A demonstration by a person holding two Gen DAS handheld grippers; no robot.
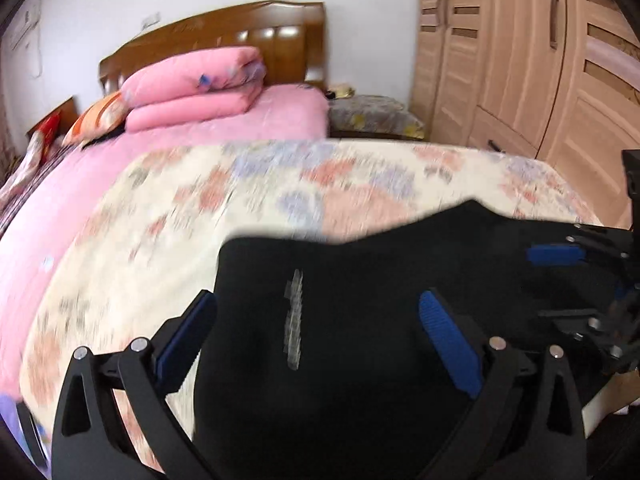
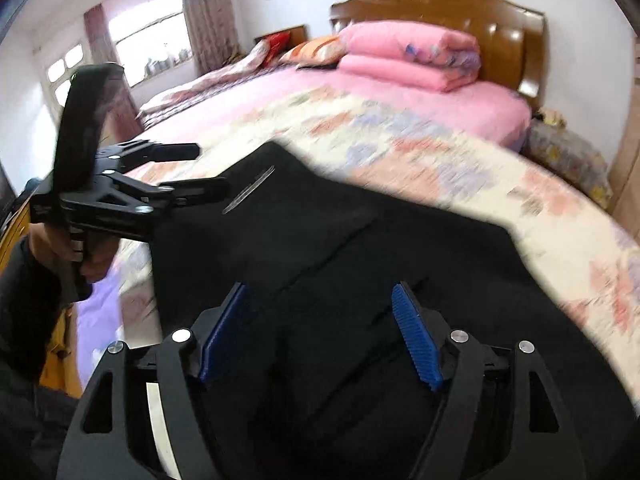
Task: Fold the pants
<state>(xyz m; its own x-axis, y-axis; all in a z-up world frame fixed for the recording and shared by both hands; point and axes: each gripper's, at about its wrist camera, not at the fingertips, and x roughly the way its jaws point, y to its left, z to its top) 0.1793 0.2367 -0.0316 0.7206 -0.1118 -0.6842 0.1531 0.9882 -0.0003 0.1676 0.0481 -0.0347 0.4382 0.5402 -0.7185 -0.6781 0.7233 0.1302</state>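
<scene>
Black pants (image 1: 360,280) lie spread on the floral bedsheet (image 1: 200,216), with a pale stripe mark on the cloth. My left gripper (image 1: 318,300) hangs over their left part, open, its blue pads (image 1: 448,344) wide apart with black cloth between and below them. In the right wrist view my right gripper (image 2: 320,288) is open too, low over the pants (image 2: 320,220). The left gripper (image 2: 212,166) shows at the pants' left edge, held by a hand (image 2: 44,244). The right gripper (image 1: 560,284) appears at the right edge of the left wrist view. Both views are motion-blurred.
A pink folded quilt (image 1: 192,84) and pillows lie by the wooden headboard (image 1: 224,36) at the bed's far end. A wooden wardrobe (image 1: 520,60) stands right of the bed. A window with curtains (image 2: 152,44) is at far left.
</scene>
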